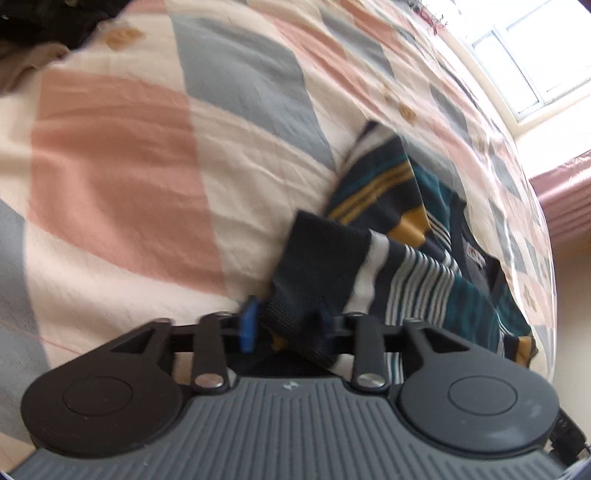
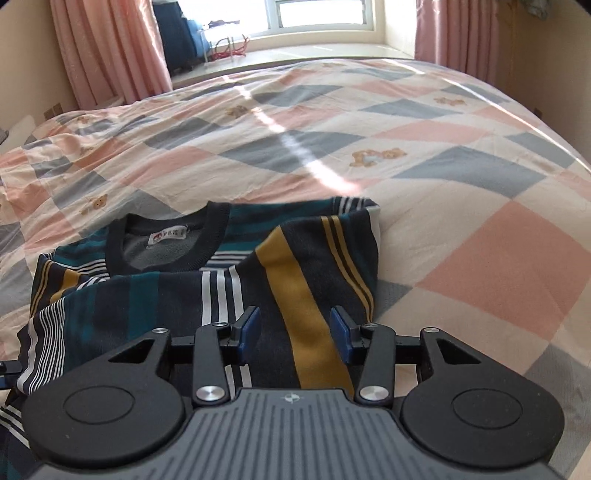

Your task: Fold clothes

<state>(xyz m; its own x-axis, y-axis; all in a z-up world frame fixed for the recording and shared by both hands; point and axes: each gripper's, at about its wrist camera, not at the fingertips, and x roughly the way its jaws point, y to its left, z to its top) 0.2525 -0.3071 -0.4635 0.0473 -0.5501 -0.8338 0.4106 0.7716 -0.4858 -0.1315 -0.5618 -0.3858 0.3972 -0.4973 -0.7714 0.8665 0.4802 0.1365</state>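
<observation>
My left camera sits just behind my left claw [image 1: 286,325] and looks down at a steep tilt, close over the checked bedspread [image 1: 122,155], so the bed fills nearly the whole view and the window [image 1: 532,62] slants into the upper right corner. My right camera rides behind my right claw [image 2: 295,332], held lower and more level, facing straight along the bed toward the window [image 2: 325,14] and the pink curtains [image 2: 107,51] on the far wall. Both views share the striped sweater [image 1: 406,258], seen close in each, the bedspread and the window.
</observation>
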